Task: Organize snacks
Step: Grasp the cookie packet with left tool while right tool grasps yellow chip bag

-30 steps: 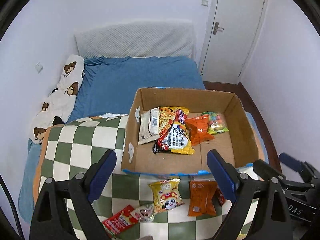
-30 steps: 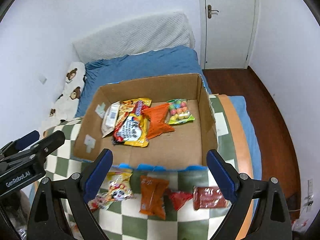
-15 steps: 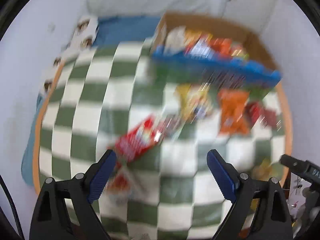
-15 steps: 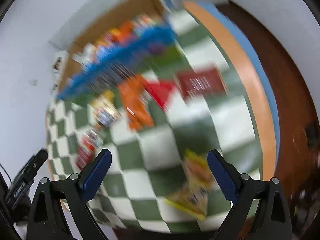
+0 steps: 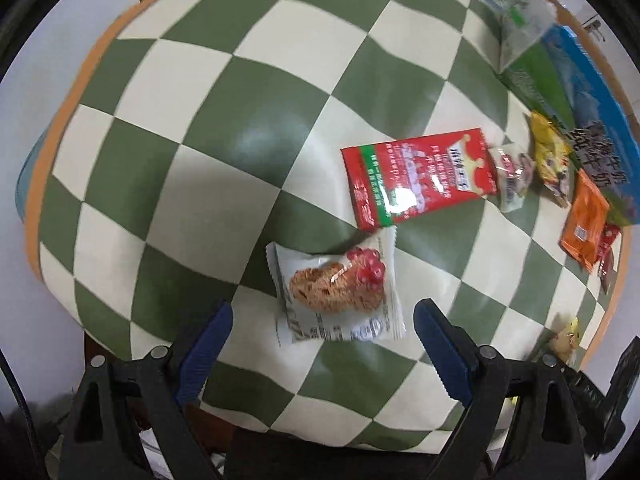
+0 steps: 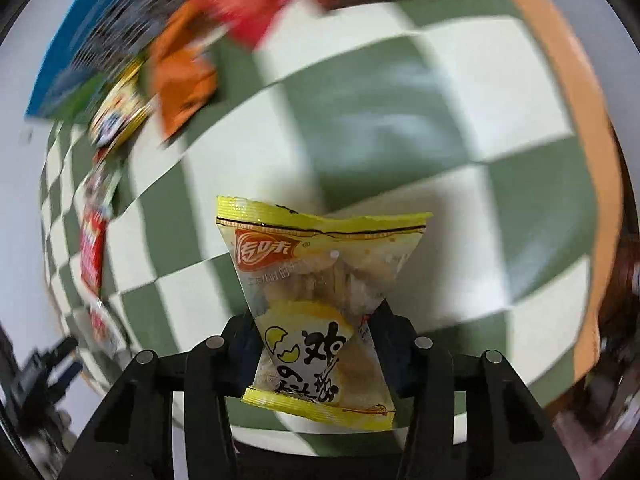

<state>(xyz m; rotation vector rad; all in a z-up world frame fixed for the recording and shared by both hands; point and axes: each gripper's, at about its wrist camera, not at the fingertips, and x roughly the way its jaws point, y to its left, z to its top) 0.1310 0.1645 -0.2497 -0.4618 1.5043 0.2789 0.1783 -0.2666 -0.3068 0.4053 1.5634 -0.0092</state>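
The green-and-cream checked blanket on the bed carries nearly everything; along its far edge stands the cardboard box with blue-and-green printed front, and the loose snacks lie in a row just before it. To do this step well, I judge each packet should be pinched across its middle, lifted clear of the blanket before swinging toward the box, and carried low enough over the box wall not to snag on it; crinkly film slips, so the grip should be firm but not crush the contents.

Nearest the left tool lies the white foil packet printed with a granola bar and red berries, flat on the blanket, its upper edge touching the red rectangular packet with white lettering. The left tool is spread wide, its blue pads either side of the white packet's lower end and not touching it; it needs to sink a little further and centre itself before closing.

The right tool has just been closing and now pinches the yellow-edged clear biscuit packet with black characters around its waist; the film is squeezed in between the pads. Whether the packet rests on the blanket or is lifted I cannot tell.
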